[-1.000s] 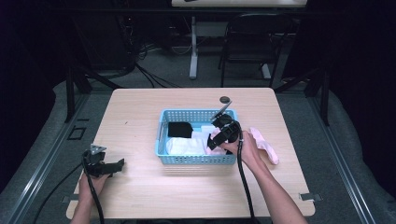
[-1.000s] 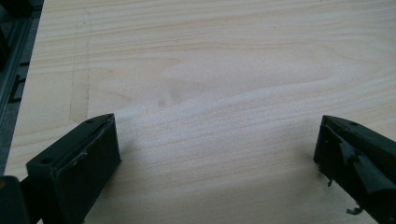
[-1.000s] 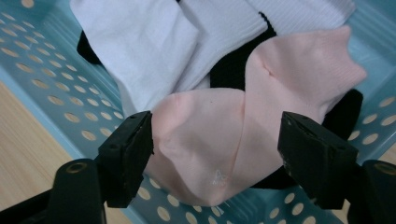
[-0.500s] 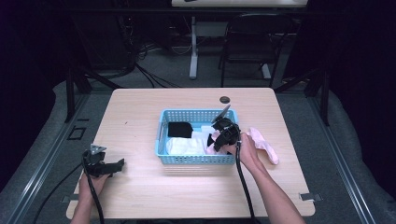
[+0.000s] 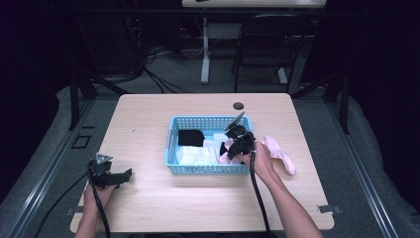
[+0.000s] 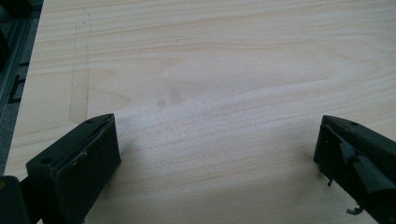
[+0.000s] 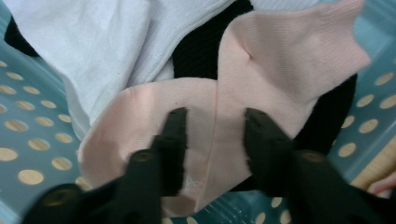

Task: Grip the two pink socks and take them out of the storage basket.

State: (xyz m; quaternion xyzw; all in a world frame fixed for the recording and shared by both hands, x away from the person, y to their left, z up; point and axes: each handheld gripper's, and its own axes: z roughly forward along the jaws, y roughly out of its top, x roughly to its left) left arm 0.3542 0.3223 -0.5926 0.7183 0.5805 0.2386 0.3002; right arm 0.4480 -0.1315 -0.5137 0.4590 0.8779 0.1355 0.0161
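Note:
A blue plastic basket [image 5: 208, 169] sits mid-table with a black sock [image 5: 190, 137], white socks [image 5: 195, 154] and a pink sock [image 5: 224, 158] inside. My right gripper [image 5: 230, 144] reaches down into the basket's right end. In the right gripper view its jaws [image 7: 217, 140] stand slightly apart, tips resting on the folded pink sock [image 7: 280, 60], which lies over black fabric [image 7: 201, 51] beside white socks [image 7: 93, 42]. A second pink sock [image 5: 280, 151] lies on the table right of the basket. My left gripper [image 5: 126, 174] rests at the front left, open [image 6: 217, 163] over bare wood.
The basket's dotted blue floor [image 7: 28, 140] shows around the socks. A dark round grommet [image 5: 238, 105] sits in the table near its far edge. Cables trail from both grippers off the front edge. A chair and table legs stand beyond the far edge.
My right gripper has dipped lower and slightly left into the basket's right end with the pink sock. The left gripper has stayed put.

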